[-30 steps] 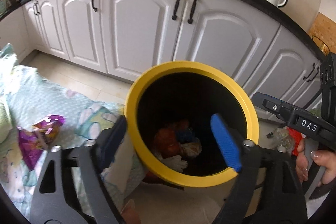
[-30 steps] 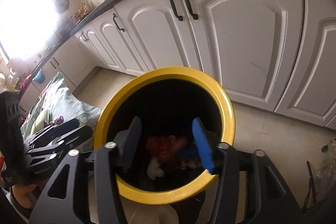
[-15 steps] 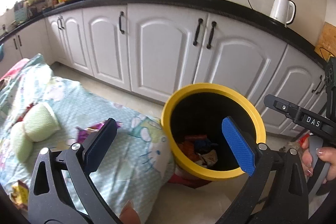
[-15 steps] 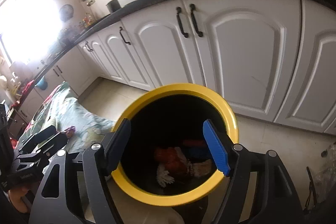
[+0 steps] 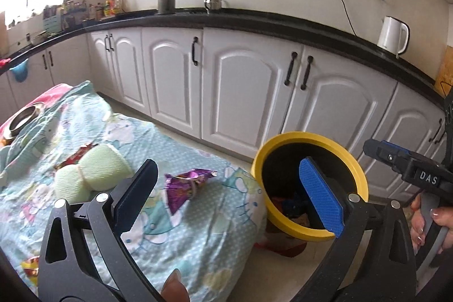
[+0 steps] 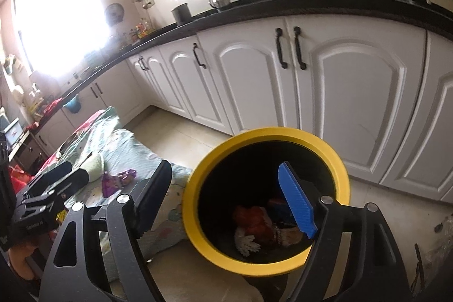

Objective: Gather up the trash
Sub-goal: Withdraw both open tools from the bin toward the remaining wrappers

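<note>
A yellow-rimmed black bin (image 5: 308, 137) stands on the floor beside a table with a light blue cartoon cloth (image 5: 158, 137). It holds orange, blue and white trash (image 6: 254, 222). A purple foil wrapper (image 5: 187, 184) lies on the cloth near the bin; it also shows in the right wrist view (image 6: 113, 181). My left gripper (image 5: 226, 197) is open and empty, above the cloth edge between the wrapper and the bin. My right gripper (image 6: 226, 197) is open and empty over the bin's left rim (image 6: 192, 188).
Two pale green cups (image 5: 90, 174) lie on the cloth left of the wrapper, with red wrappers (image 5: 73, 157) behind them. A metal bowl (image 5: 22, 118) sits at the far left. White cabinets (image 5: 254, 92) run behind the bin. More wrappers (image 5: 29, 268) lie at the cloth's near left.
Both grippers pulled back and up from the bin mouth. The left view swung left, bringing the cloth, the purple wrapper and the green cups into view. Both pairs of jaws stand wider apart.
</note>
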`<move>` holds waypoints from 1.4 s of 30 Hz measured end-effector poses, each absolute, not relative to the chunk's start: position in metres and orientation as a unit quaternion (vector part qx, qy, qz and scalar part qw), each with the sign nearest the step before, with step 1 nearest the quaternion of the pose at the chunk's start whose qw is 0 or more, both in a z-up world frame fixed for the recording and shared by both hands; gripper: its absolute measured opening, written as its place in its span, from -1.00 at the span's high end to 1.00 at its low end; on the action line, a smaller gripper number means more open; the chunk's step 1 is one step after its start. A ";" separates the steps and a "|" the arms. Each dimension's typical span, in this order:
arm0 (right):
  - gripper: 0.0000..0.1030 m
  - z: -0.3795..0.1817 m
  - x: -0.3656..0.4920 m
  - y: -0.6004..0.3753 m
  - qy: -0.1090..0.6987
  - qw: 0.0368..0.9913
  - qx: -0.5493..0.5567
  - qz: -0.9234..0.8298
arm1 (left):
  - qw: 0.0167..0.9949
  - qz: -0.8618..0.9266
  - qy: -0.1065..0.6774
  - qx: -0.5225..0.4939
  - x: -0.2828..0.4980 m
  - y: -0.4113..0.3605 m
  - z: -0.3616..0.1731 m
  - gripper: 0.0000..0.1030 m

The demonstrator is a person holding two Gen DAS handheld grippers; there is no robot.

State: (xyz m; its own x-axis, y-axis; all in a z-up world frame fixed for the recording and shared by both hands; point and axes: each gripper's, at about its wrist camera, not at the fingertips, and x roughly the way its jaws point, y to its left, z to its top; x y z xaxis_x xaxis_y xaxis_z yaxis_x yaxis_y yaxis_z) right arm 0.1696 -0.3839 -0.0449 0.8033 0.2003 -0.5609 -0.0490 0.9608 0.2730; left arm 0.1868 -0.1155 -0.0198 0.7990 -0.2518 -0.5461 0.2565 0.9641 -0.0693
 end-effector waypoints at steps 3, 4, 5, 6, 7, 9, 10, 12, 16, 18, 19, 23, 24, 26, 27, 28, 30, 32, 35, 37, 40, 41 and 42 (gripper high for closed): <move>-0.47 -0.042 0.169 -0.374 0.305 0.942 0.114 0.075 | 0.951 -0.125 0.282 0.001 0.183 -0.107 -0.017 -0.79; -0.47 -0.041 0.169 -0.371 0.305 0.943 0.111 0.077 | 0.953 -0.122 0.279 0.000 0.182 -0.103 -0.016 -0.79; -0.47 -0.040 0.169 -0.366 0.305 0.943 0.106 0.080 | 0.954 -0.118 0.277 0.000 0.181 -0.100 -0.016 -0.79; -0.48 -0.040 0.169 -0.363 0.305 0.943 0.104 0.083 | 0.954 -0.115 0.276 0.000 0.180 -0.098 -0.016 -0.79; -0.48 -0.039 0.169 -0.359 0.306 0.943 0.100 0.086 | 0.955 -0.111 0.274 0.000 0.179 -0.094 -0.015 -0.79; -0.48 -0.038 0.170 -0.351 0.307 0.943 0.093 0.092 | 0.957 -0.103 0.272 -0.003 0.179 -0.085 -0.014 -0.79; -0.48 -0.038 0.171 -0.348 0.307 0.943 0.090 0.095 | 0.957 -0.099 0.271 -0.005 0.179 -0.081 -0.014 -0.79; -0.48 -0.039 0.170 -0.341 0.309 0.942 0.085 0.103 | 0.959 -0.092 0.269 -0.009 0.177 -0.074 -0.013 -0.79; -0.48 -0.038 0.172 -0.325 0.312 0.940 0.072 0.116 | 0.961 -0.076 0.264 -0.022 0.175 -0.055 -0.011 -0.79; -0.48 -0.037 0.172 -0.317 0.314 0.939 0.068 0.123 | 0.962 -0.067 0.262 -0.027 0.173 -0.045 -0.010 -0.79; -0.49 -0.036 0.173 -0.313 0.314 0.939 0.065 0.127 | 0.963 -0.063 0.262 -0.029 0.173 -0.041 -0.010 -0.79; -0.55 -0.034 0.174 -0.295 0.312 0.938 0.053 0.142 | 0.964 -0.048 0.260 -0.035 0.172 -0.026 -0.010 -0.79; -0.55 -0.033 0.174 -0.292 0.311 0.938 0.050 0.144 | 0.964 -0.044 0.260 -0.037 0.172 -0.022 -0.010 -0.79; -0.57 -0.032 0.175 -0.283 0.311 0.937 0.045 0.153 | 0.964 -0.039 0.260 -0.040 0.172 -0.015 -0.010 -0.79; -0.58 -0.032 0.176 -0.280 0.311 0.937 0.044 0.155 | 0.964 -0.036 0.260 -0.041 0.172 -0.011 -0.010 -0.79; -0.59 -0.032 0.177 -0.275 0.311 0.936 0.043 0.159 | 0.964 -0.032 0.261 -0.041 0.173 -0.006 -0.011 -0.79; -0.61 -0.032 0.178 -0.266 0.312 0.935 0.040 0.166 | 0.962 -0.026 0.268 -0.037 0.176 0.004 -0.012 -0.79; -0.62 -0.033 0.180 -0.255 0.312 0.934 0.032 0.172 | 0.960 -0.019 0.277 -0.028 0.180 0.013 -0.013 -0.79; -0.63 -0.037 0.185 -0.242 0.319 0.931 0.022 0.179 | 0.955 -0.013 0.297 -0.014 0.188 0.026 -0.015 -0.79; -0.63 -0.041 0.188 -0.234 0.323 0.928 0.020 0.184 | 0.952 -0.010 0.304 0.000 0.192 0.034 -0.015 -0.79; -0.63 -0.047 0.195 -0.221 0.331 0.924 0.016 0.190 | 0.950 -0.012 0.310 0.020 0.196 0.043 -0.016 -0.79; -0.63 -0.050 0.199 -0.215 0.334 0.923 0.014 0.191 | 0.949 -0.015 0.313 0.027 0.198 0.046 -0.016 -0.79; -0.64 -0.052 0.200 -0.211 0.336 0.922 0.012 0.190 | 0.947 -0.020 0.319 0.032 0.201 0.049 -0.017 -0.79</move>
